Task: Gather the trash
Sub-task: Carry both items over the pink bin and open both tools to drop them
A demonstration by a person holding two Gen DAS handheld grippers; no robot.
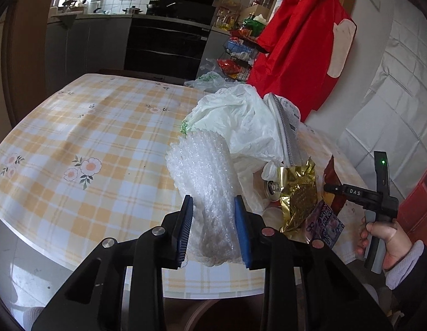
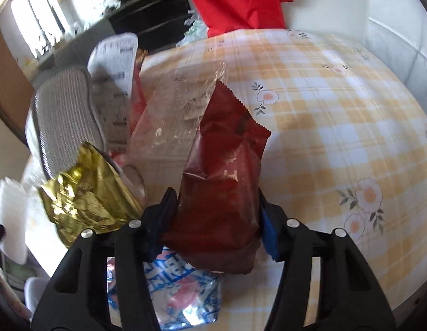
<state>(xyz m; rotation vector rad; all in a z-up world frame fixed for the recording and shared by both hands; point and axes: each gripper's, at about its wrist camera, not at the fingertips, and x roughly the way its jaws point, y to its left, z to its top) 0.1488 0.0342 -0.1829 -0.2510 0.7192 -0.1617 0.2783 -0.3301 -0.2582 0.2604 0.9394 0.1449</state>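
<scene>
My left hand-held gripper [image 1: 213,220] is clamped on a wad of bubble wrap [image 1: 205,171], lifted above the checked surface [image 1: 89,127] just left of the trash pile. My right hand-held gripper [image 2: 216,220] has its pads around a dark red snack bag [image 2: 224,187]. Left of that bag lies a gold foil wrapper [image 2: 86,193], beneath it a blue-and-white packet [image 2: 183,295].

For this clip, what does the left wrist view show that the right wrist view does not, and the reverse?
Only the left wrist view: bubble wrap pinched in the left hand-held gripper, a white plastic bag, and the person's hand.

Only the right wrist view: the dark red wrapper between the right hand-held gripper's pads, and a clear bag.

Both: gold foil wrapper, checked tablecloth, red cloth.
</scene>
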